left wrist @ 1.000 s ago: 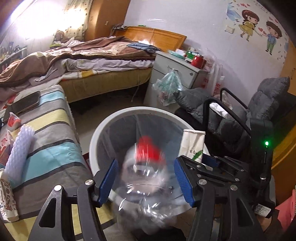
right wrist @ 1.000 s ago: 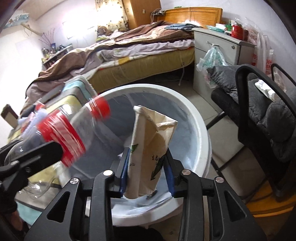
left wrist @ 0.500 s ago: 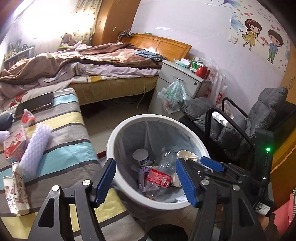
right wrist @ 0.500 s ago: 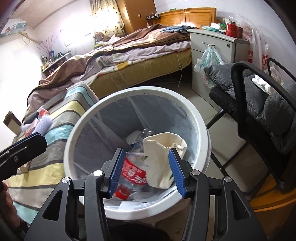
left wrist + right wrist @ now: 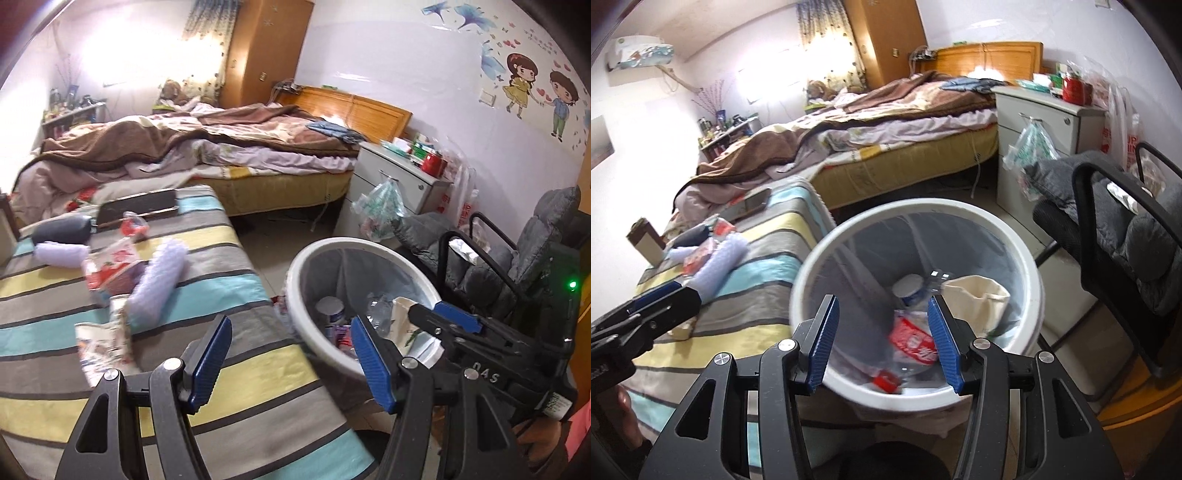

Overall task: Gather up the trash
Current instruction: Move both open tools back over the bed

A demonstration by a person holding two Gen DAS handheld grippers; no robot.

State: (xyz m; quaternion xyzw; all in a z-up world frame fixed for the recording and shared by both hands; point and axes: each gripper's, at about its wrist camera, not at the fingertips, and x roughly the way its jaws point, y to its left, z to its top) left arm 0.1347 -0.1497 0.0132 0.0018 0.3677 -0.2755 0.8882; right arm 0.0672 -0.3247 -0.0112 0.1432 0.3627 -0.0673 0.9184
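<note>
Both drops done: plastic bottle (image 5: 911, 341) and paper bag (image 5: 979, 301) lie inside the white bin (image 5: 1030, 275). Right gripper (image 5: 882, 341) hangs over the bin, jaws just opened, empty. Left gripper (image 5: 291, 356) likewise empty, jaws apart, over the striped bench (image 5: 207, 254) edge. More litter waits there: a crumpled wrapper (image 5: 105, 341), a foam sleeve (image 5: 159, 278). Next move likely a reach for those.

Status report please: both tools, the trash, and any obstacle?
Left tool open, empty, above striped cloth. Right tool open, empty, over bin. Bottle and paper bag inside bin. Wrappers remain on cloth; nothing blocks.
</note>
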